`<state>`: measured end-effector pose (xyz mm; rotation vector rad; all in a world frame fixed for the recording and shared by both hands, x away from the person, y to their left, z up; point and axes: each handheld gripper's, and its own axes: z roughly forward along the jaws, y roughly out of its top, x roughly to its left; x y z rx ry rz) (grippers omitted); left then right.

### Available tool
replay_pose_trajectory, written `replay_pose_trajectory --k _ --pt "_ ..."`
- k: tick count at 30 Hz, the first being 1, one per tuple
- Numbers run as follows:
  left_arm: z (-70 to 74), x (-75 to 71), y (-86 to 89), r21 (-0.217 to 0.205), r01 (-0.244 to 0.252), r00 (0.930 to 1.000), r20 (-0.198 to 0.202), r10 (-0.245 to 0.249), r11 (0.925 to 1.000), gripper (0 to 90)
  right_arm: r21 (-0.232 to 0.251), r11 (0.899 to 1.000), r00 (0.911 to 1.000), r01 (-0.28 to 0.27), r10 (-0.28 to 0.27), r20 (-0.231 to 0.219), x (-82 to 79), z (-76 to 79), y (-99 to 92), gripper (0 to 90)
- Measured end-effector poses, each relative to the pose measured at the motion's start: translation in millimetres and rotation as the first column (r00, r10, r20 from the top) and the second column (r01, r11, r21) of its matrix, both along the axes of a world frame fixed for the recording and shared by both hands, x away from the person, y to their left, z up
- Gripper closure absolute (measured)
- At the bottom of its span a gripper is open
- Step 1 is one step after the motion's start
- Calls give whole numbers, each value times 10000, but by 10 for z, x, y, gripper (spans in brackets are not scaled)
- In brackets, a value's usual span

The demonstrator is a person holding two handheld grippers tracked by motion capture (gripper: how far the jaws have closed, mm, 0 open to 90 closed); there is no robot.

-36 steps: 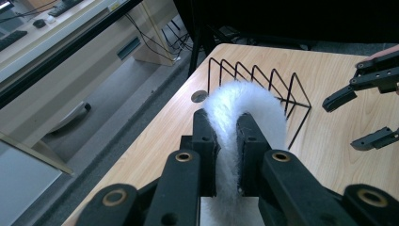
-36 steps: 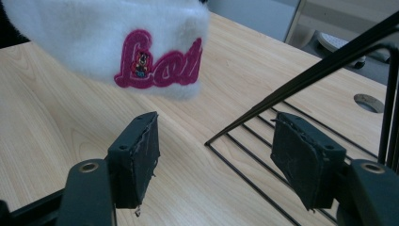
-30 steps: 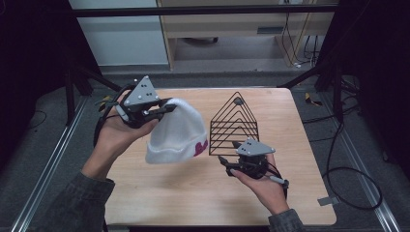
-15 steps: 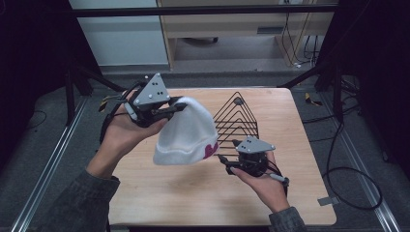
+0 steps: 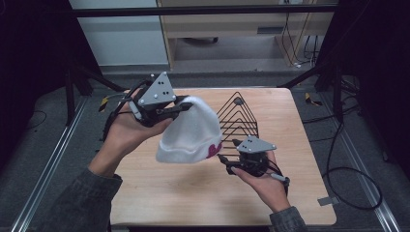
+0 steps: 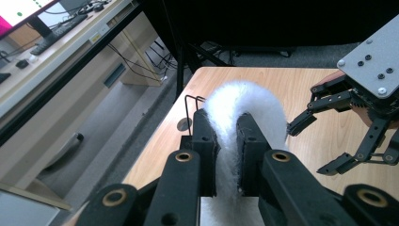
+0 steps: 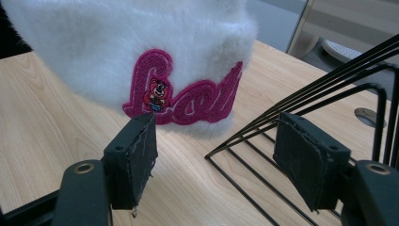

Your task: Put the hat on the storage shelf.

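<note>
left gripper (image 5: 181,104) jaws clamped on crown of white fuzzy hat (image 5: 191,133), held above counter (image 5: 159,193) | right gripper (image 5: 226,162) jaws spread, empty, just below pink patch (image 7: 181,99) | risk – thin pinch of fur slipping, brim snagging wire rack (image 5: 239,116) just beside | cables beyond counter – well apart

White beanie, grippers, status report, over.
Left gripper shut on white beanie, held above table. Right gripper open, jaws near its brim. Black wire rack close beside.
</note>
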<state>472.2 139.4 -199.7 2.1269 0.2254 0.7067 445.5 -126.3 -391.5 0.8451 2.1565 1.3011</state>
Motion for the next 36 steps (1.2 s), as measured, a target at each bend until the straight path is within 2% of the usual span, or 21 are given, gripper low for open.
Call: replay_pose_trajectory --k 4,8,13,18,24,27,33,36 --pt "80 22 -65 -114 252 9996 153 -250 9996 810 97 10000 10000 -19 18 13 -3 49 -17 302" --pt "141 25 -126 27 386 9989 268 -386 9993 810 112 9998 9998 -135 134 122 10 140 -33 300" --pt "191 38 -194 16 523 9980 343 -523 9986 810 178 9995 9991 -263 256 338 55 326 -74 300" --pt "189 46 -243 4 641 9973 351 -641 9979 810 257 9991 9983 -347 334 488 107 501 -120 304" --pt "163 83 -309 -155 786 9963 351 -780 9968 810 239 9982 9980 -558 551 303 198 536 -85 324" --pt "166 111 -332 -180 722 9969 336 -715 9972 811 92 9955 9954 -946 945 152 226 496 -38 394" --pt "162 174 -354 -326 520 9982 317 -510 9981 812 -114 9929 9927 -1187 1189 201 210 484 -12 673" --pt "182 185 -341 -458 435 9986 332 -420 9980 811 -65 9904 9900 -1383 1384 267 199 512 -23 740"
